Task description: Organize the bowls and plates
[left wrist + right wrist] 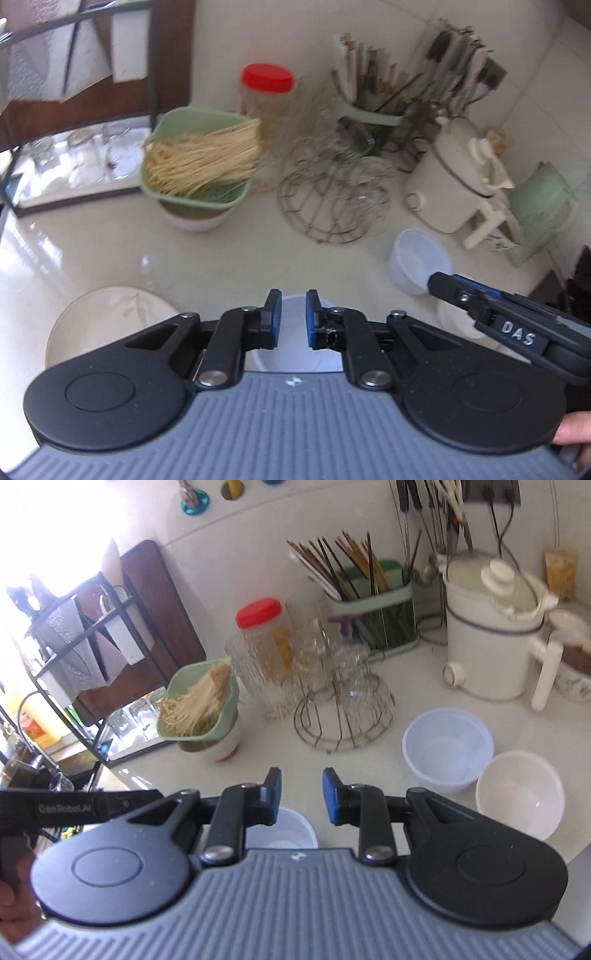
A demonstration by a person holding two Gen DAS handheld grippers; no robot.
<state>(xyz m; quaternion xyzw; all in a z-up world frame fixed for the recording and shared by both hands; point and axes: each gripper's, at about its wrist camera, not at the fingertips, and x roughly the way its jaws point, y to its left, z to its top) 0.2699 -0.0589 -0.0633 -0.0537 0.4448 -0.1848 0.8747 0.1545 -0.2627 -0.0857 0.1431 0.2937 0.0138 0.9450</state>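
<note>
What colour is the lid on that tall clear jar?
Red; the jar lid shows best in the right wrist view.

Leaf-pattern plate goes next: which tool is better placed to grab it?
Left. The left tool is open right beside the plate. The right tool sits on its far side, nearer the clear bowl.

Daylight enters from my left: in the right wrist view the upper left corner is blown out to white around the black rack [85, 627]. The pale countertop [92, 251] carries soft glare in the left wrist view. Both fisheye views bend straight lines toward the edges. Motion blur smears the green basket of noodles [199, 158] and wire stand [332, 199]; my left gripper [293, 314] stays fairly sharp. Shadows are faint and diffuse.
</note>
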